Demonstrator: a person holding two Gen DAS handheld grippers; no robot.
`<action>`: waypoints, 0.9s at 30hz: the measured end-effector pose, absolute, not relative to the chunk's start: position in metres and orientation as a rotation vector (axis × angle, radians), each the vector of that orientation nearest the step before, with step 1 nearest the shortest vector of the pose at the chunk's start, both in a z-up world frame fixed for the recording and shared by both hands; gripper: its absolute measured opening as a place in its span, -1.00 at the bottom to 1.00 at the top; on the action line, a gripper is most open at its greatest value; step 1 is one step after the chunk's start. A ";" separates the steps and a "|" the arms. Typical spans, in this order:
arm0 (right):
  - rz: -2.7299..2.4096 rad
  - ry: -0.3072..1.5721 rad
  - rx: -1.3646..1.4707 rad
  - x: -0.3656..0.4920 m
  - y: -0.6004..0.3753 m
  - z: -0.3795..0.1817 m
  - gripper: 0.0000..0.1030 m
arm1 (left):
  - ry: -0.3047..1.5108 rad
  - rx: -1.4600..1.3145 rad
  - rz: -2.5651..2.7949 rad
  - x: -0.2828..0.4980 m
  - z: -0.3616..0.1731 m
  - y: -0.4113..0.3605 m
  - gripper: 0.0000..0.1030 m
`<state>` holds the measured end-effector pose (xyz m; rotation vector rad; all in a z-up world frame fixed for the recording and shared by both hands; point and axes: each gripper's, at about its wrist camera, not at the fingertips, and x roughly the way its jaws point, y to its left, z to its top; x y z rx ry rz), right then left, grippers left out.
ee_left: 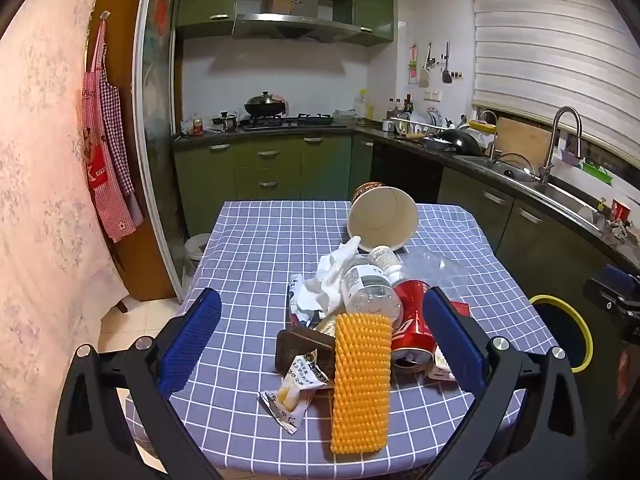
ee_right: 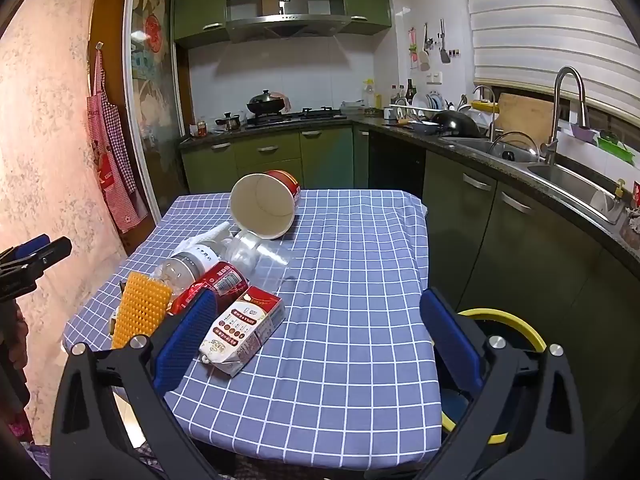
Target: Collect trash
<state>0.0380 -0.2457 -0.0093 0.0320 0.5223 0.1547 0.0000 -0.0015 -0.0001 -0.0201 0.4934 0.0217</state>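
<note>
Left wrist view: a heap of trash lies on a table (ee_left: 248,240) covered with a blue cloth checked in white. Nearest is a yellow foam net sleeve (ee_left: 362,380) with a knobbly weave, lying lengthwise. Just right of it sits a dented red soda can (ee_left: 412,328), on its side with the open top facing near. Behind the sleeve lies a clear plastic bottle (ee_left: 370,284) with a white label, and left of that a crumpled white tissue (ee_left: 332,276). A torn snack wrapper (ee_left: 296,388) lies at the near left, touching a brown box (ee_left: 300,350). At the far end a paper bowl (ee_left: 382,218) lies tipped over, its pale inside facing the camera and holding nothing. The left gripper (ee_left: 320,340) hangs over the heap with its blue ribbed pads spread wide, gripping nothing.

In the right wrist view, a red and white carton (ee_right: 244,326) lies flat near a clear plastic cup (ee_right: 258,258) on its side. The right gripper (ee_right: 316,340) is likewise spread wide and holds nothing. A bin with a yellow rim (ee_right: 508,320) stands on the floor off the table's right edge; its contents cannot be seen.
</note>
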 end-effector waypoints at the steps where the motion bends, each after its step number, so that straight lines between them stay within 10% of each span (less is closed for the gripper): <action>1: 0.153 0.523 0.033 0.038 -0.246 -0.009 0.88 | 0.492 -0.024 0.021 0.000 0.000 -0.001 0.93; 27: 0.156 0.531 0.052 0.040 -0.243 -0.013 0.88 | 0.504 -0.028 0.005 0.004 0.000 -0.007 0.93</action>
